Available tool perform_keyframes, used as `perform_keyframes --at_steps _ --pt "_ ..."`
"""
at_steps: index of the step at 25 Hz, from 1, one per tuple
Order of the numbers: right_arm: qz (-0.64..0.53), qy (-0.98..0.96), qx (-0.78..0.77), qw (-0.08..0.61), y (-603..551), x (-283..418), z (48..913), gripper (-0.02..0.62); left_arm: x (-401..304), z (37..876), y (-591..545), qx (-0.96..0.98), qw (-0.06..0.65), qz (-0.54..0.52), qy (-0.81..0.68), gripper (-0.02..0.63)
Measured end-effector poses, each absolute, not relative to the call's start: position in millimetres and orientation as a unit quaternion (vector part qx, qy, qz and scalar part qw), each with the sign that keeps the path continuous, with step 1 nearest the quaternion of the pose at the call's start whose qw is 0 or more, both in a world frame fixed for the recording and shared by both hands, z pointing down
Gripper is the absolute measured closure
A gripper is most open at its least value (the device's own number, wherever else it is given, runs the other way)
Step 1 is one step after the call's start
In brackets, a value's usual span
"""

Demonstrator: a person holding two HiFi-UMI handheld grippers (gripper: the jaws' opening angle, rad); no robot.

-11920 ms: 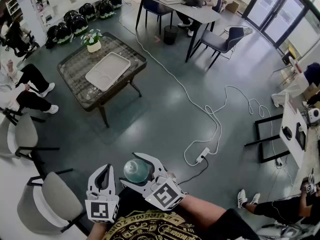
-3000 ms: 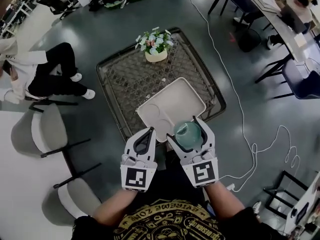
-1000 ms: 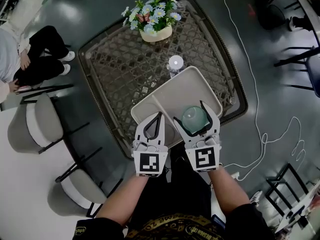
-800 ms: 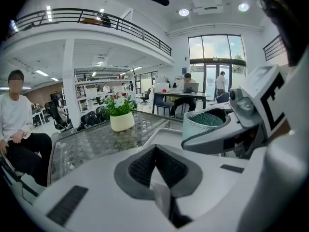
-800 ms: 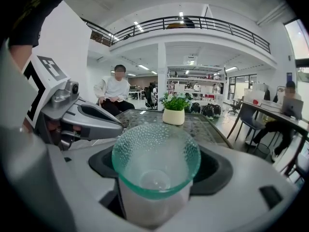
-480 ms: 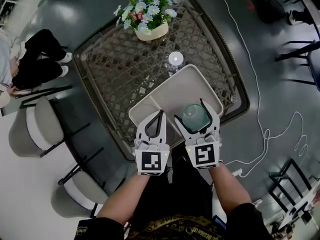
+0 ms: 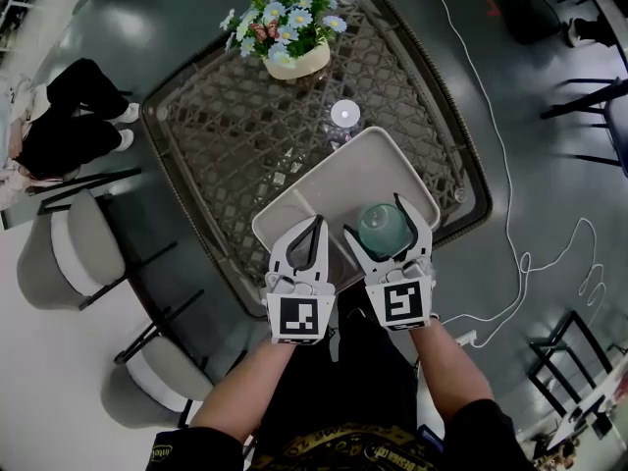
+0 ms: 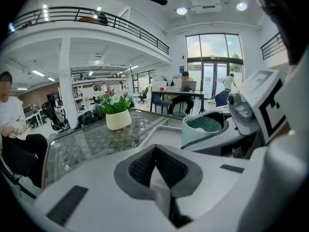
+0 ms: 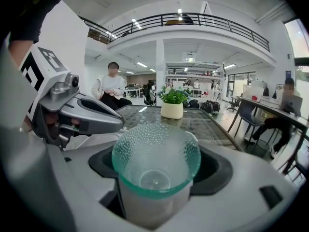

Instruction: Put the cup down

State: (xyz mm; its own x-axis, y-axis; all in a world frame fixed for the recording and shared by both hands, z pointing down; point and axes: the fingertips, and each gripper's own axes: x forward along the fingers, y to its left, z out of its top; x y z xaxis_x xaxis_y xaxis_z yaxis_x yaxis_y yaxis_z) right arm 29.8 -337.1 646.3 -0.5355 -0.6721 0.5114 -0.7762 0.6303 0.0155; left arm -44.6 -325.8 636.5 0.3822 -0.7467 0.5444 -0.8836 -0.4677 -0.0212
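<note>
Right gripper (image 7: 376, 220) clamps the upright cup (image 9: 155, 163) over the near edge of the tray (image 7: 334, 184), apparently just above it, while the left gripper (image 7: 314, 226), jaws together and empty, hangs alongside.

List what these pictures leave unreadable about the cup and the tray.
- Underside of the cup, head view: its own body and the right gripper hide it, so contact with the tray cannot be told.
- Tray's near edge, head view: under the left gripper and the right one.
- A small pale thing beyond the tray, head view: too small to identify.
</note>
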Motion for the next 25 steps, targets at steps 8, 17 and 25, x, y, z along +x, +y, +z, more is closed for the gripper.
perform_keyframes --at_steps 8,17,25 --pt "0.105 -0.87 0.419 0.239 -337.0 32.5 651.6 0.201 -42.2 640.1 -324.3 0.82 0.138 0.252 -0.495 0.611" --pt "0.093 -0.871 0.417 0.243 -337.0 31.5 651.3 0.2 -36.8 639.8 -325.4 0.823 0.135 0.253 -0.491 0.611" --pt "0.091 -0.872 0.419 0.235 -337.5 31.2 650.1 0.2 -38.5 640.8 -324.5 0.822 0.135 0.254 -0.492 0.611"
